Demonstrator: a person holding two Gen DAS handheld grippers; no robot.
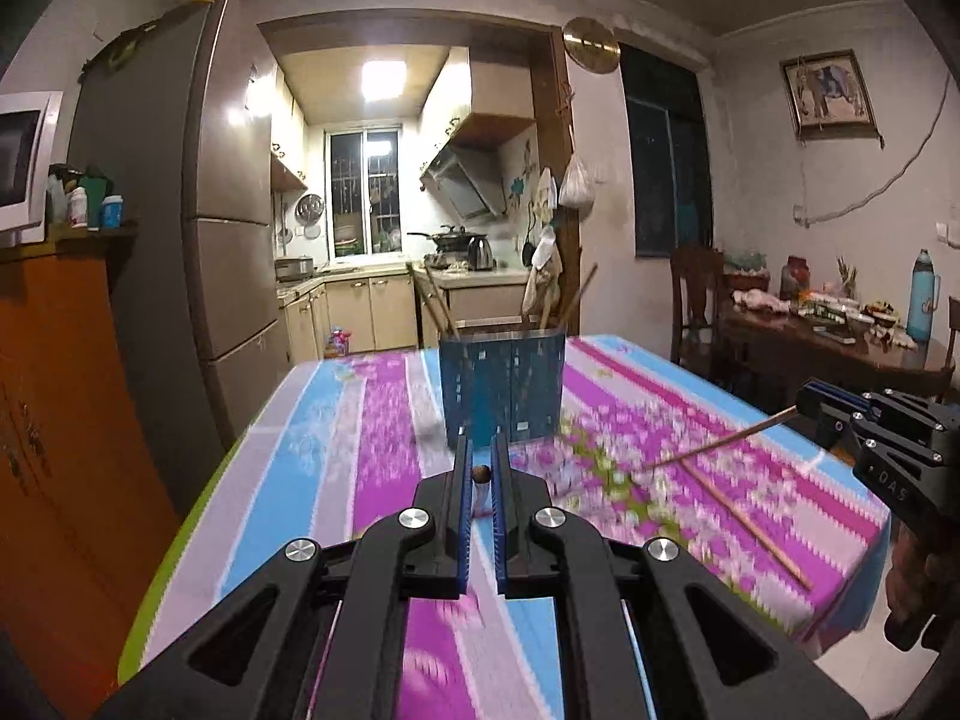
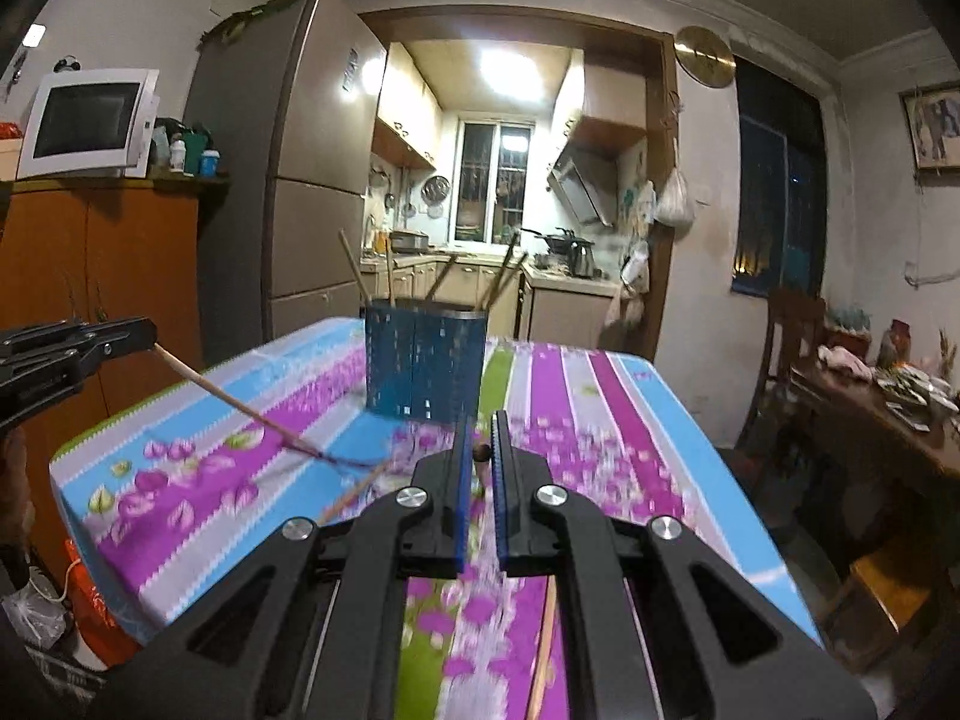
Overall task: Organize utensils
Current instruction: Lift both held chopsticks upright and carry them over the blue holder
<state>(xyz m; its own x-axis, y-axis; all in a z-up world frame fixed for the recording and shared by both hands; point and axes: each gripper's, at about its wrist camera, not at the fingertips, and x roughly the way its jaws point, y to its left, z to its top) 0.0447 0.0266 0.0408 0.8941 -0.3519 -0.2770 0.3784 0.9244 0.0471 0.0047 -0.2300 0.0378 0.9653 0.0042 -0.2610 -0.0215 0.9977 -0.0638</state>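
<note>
Over on the left, the left gripper (image 1: 478, 468) has its jaws nearly closed on a chopstick (image 2: 240, 405), seen end-on in its own view; from the right wrist view that stick slants down with its tip low over the tablecloth (image 1: 312, 468). Centre stage, the blue utensil holder (image 1: 503, 381) stands upright, several sticks already leaning in it. On the right, the right gripper (image 2: 480, 453) is pinched just as narrowly on its own chopstick (image 1: 720, 441), also angled down. One loose chopstick (image 1: 747, 525) lies flat beside it. My call: lift each tip clear, tilt it upright above the rim, then release, one side at a time so the sticks don't cross
</note>
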